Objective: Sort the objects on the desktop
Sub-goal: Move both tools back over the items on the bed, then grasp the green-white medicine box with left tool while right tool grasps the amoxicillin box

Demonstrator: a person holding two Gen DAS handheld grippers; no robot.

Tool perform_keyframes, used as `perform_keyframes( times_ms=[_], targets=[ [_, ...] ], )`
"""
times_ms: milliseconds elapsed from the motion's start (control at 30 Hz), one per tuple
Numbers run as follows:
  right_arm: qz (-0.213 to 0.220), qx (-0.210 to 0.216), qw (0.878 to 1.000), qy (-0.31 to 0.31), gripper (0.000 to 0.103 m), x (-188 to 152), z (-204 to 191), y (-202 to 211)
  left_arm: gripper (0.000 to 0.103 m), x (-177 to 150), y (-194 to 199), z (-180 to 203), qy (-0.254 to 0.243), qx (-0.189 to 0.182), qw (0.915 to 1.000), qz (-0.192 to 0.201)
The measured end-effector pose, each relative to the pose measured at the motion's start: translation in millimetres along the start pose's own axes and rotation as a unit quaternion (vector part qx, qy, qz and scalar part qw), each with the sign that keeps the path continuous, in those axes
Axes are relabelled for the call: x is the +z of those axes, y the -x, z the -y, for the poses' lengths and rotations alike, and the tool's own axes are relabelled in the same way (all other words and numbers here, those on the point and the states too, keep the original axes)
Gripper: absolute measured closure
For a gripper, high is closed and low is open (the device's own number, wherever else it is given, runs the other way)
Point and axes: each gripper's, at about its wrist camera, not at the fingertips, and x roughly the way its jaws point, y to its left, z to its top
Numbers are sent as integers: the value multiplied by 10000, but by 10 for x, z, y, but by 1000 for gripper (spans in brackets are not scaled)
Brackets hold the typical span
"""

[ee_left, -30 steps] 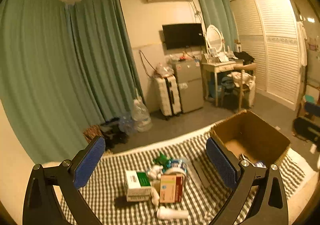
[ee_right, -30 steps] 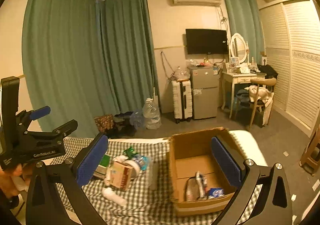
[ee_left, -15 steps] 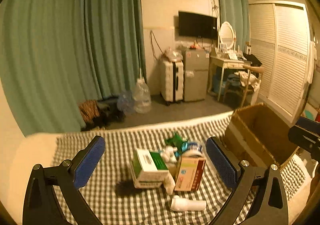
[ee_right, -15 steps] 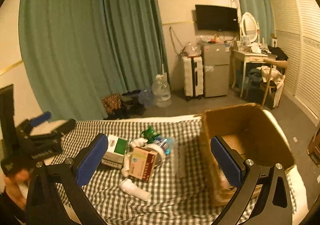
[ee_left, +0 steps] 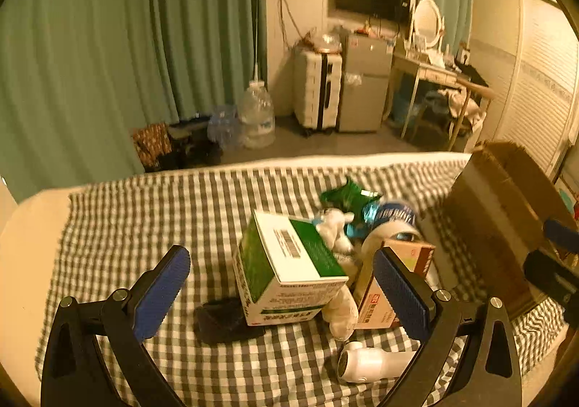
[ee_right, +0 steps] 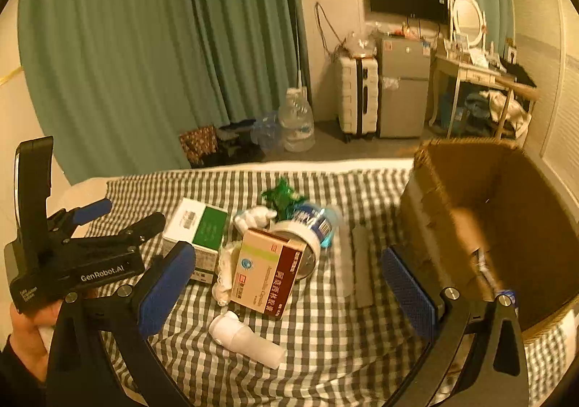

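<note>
Both grippers, left [ee_left: 278,295] and right [ee_right: 286,287], hovering with jaws spread wide, grasping nothing, over clutter on checked grey-and-white cloth [ee_left: 144,219]. Only right view showing "GenRobot.AI" lettering on left gripper, and open brown cardboard box [ee_right: 481,211]'s inside. Green-and-white carton [ee_left: 289,262] lying between left fingers, untouched.

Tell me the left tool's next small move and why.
Probably ease the left tool forward and down around the green box. Its jaws are open and empty, the box sits between and just beyond them at the near edge of the pile, and the carton waits on the right.
</note>
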Motion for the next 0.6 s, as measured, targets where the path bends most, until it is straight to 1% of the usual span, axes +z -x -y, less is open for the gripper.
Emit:
perform_keyframes(
  times_ms=[100,167,233,300,333,400,533,600],
  targets=[
    [-147,58,9999,-8,0,-38,-43,-191,0,-35,-171,35,80,-77,9998,-148],
    [-219,78,9997,23,0,-77,-51,-287,0,-65,-284,86,15,-3,9997,-227],
    [-272,57,9996,2,0,-111,-32,-381,0,-98,-392,141,-47,-21,9994,-331],
    [-328,104,9993,-150,0,-125,13,-455,0,-135,-526,195,-148,-91,9987,-480],
    [-373,149,9990,-216,0,-130,34,-490,0,-150,-583,214,-202,-34,9984,-530],
    [-461,235,9982,-294,0,-141,64,-565,0,-179,-709,204,-267,275,9974,-603],
    [-541,269,9977,-313,0,-154,59,-706,0,-229,-894,153,-177,411,9952,-874],
    [-575,306,9973,-323,0,-165,42,-780,0,-248,-923,134,-177,497,9946,-890]
  ],
)
